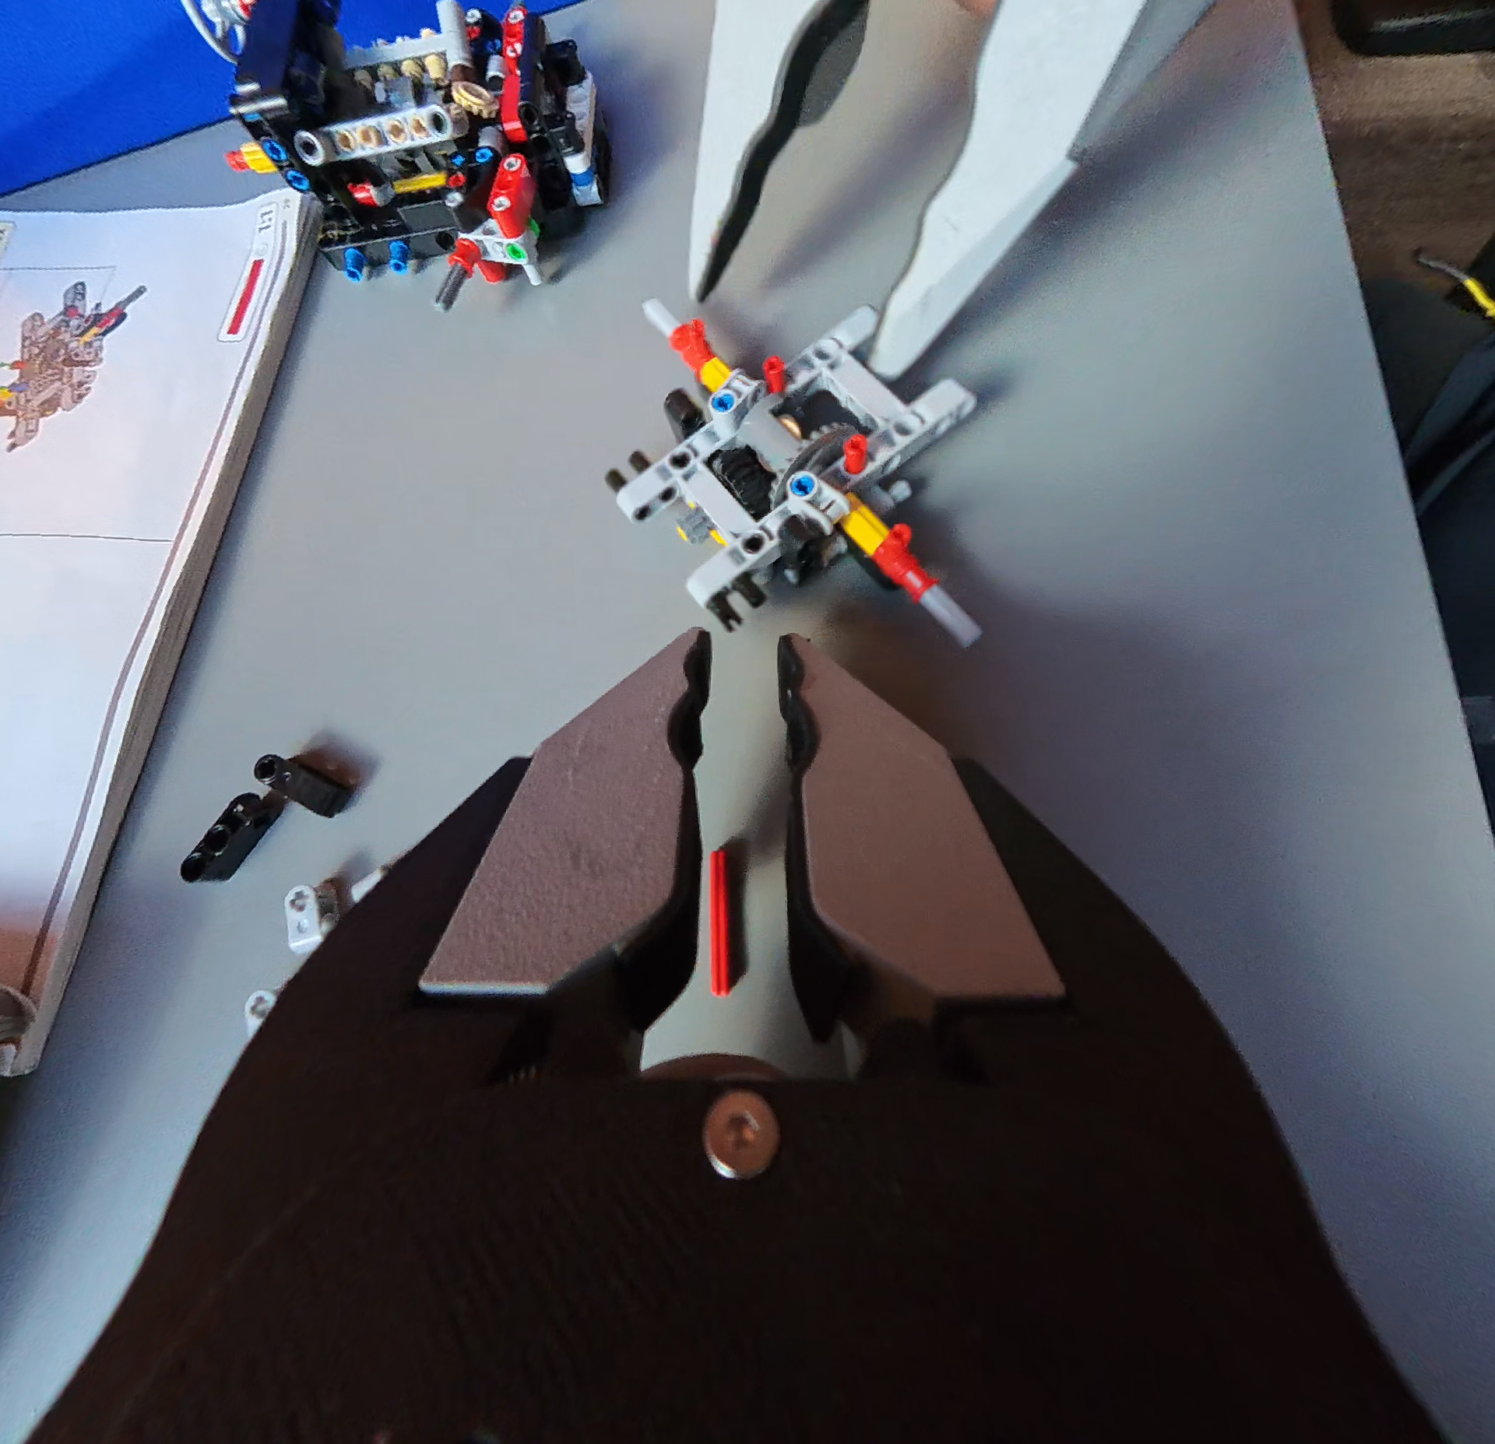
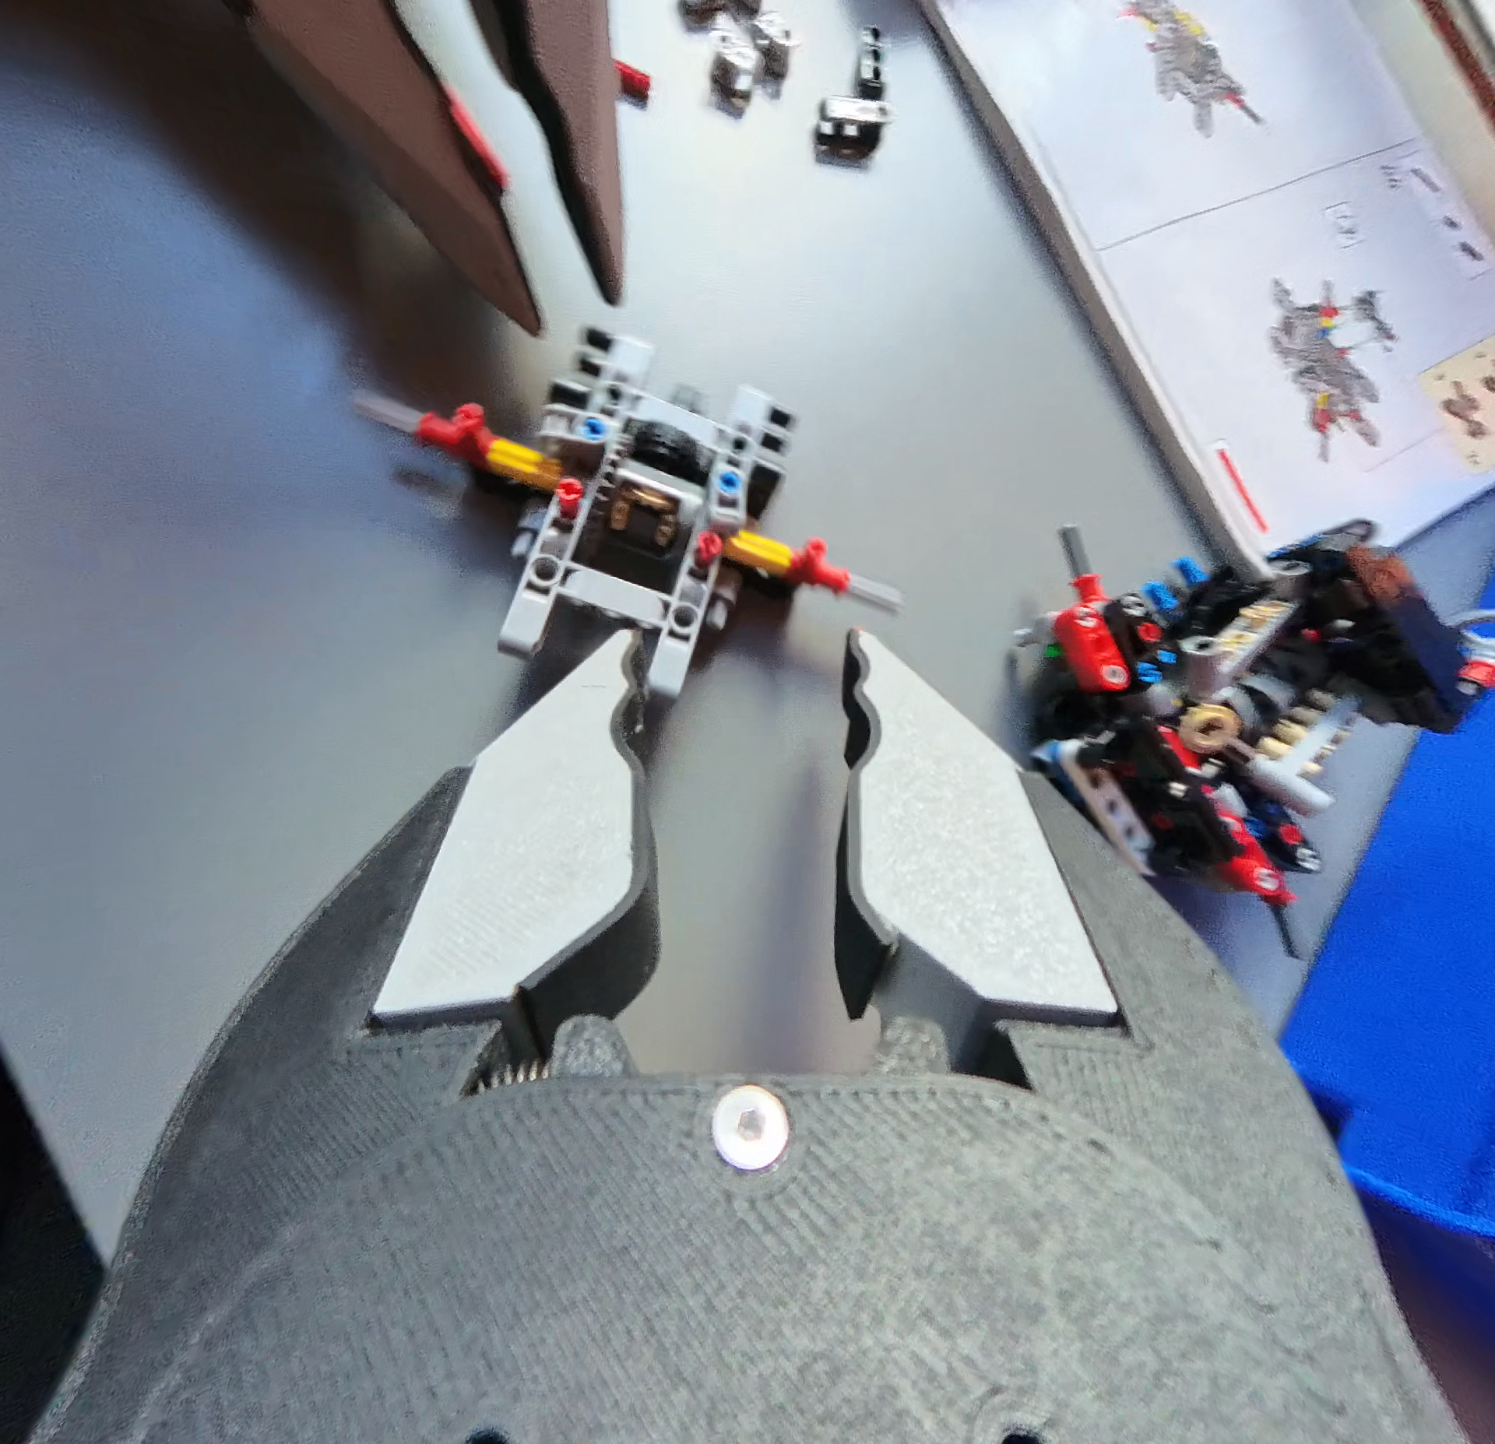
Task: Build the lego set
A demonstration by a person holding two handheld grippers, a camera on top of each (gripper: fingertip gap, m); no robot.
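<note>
Grey gear-frame assembly (image 1: pixel 777 467), with yellow and red pieces on its cross axle, lies in the middle of the tabletop (image 1: pixel 404 556), between the two grippers.

The left gripper (image 1: pixel 744 645), the one with brown fingers, comes in from the lower edge of its own view. Its jaws stand only a little apart with nothing between the tips, and they stop just short of the frame's near corner. A thin red rod (image 1: pixel 722 920) shows in the gap farther back. I cannot tell if it lies on the tabletop below or leans on a finger.

The right gripper (image 2: pixel 740 645), with pale grey fingers, is spread wide. One fingertip (image 2: pixel 623 653) is against the inner side of a prong of the frame, and the other fingertip is well apart from it, so nothing is pinched.

A bigger black, red and blue model (image 1: pixel 421 135) stands in the upper left of the left view. An open instruction booklet (image 1: pixel 121 435) lies at the left edge. Two black beams (image 1: pixel 267 807) lie in the lower left.

The left gripper partly covers some small pale pieces (image 1: pixel 311 912). The right view is blurred, so small details of the frame are hard to read there.
</note>
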